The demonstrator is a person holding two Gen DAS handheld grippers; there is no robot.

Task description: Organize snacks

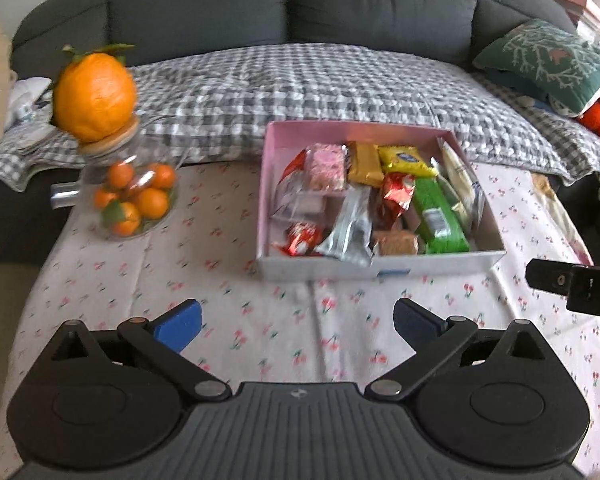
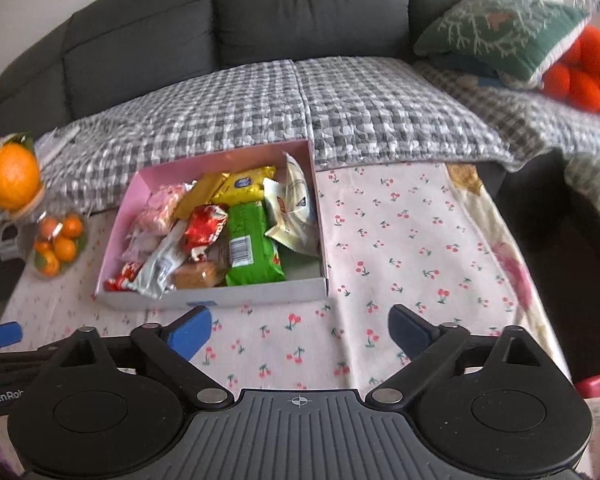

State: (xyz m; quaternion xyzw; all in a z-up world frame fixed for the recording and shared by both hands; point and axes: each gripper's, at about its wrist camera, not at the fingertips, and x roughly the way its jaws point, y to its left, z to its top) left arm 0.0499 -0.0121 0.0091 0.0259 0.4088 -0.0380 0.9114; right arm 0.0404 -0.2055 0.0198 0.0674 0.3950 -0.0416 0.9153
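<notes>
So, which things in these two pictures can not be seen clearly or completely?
- Snacks at the bottom of the box: both views, covered by the packets on top.
- Print on the green packet: too small and blurred to read.
- Right gripper in the left wrist view: cut off by the right edge; only a black part shows.
- Red-orange round things: partly behind the green cushion, so I cannot say what they are.

A home living room: a dark grey sofa (image 1: 292, 4) with a checked blanket (image 1: 300, 88) and green cushion (image 1: 548, 60), and a low surface (image 1: 180, 248) under a cherry-print cloth (image 2: 400, 232) with a jar of oranges (image 1: 134, 196).
</notes>
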